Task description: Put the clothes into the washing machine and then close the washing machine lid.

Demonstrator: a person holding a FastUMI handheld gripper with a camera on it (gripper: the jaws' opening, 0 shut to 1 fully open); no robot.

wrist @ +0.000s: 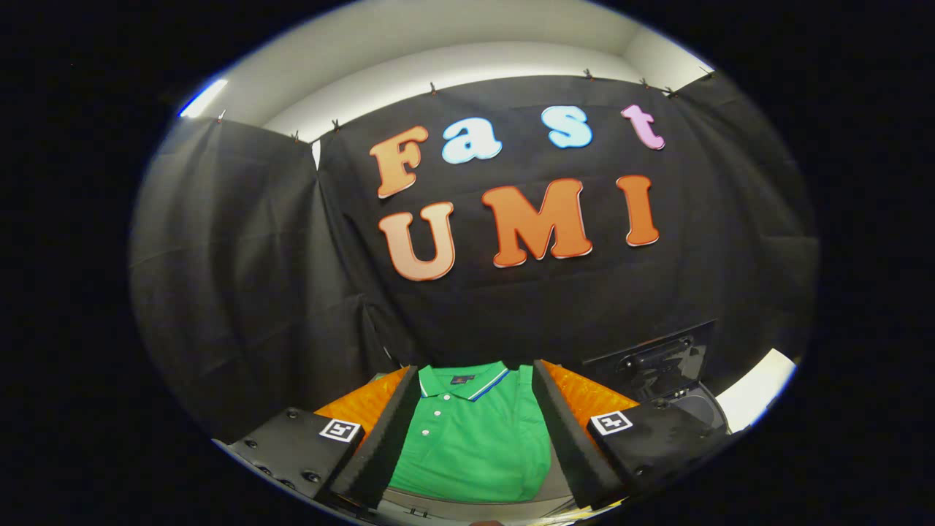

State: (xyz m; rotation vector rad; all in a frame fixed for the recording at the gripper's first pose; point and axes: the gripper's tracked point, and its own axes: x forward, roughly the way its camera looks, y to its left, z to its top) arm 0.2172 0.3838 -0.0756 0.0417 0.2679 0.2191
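Observation:
A folded green polo shirt with a striped collar and white buttons lies flat, seen between my two fingers. My gripper is open, its black foam pads standing wide apart on either side of the shirt without touching it. To the right, just beyond the right finger, stands the washing machine, white-bodied. Its dark lid is raised upright with a handle on it, and part of the dark opening shows below the lid.
The booth's black cloth wall hangs close behind the shirt and the washer. The orange backs of my fingers and their black mounts with square markers frame the shirt.

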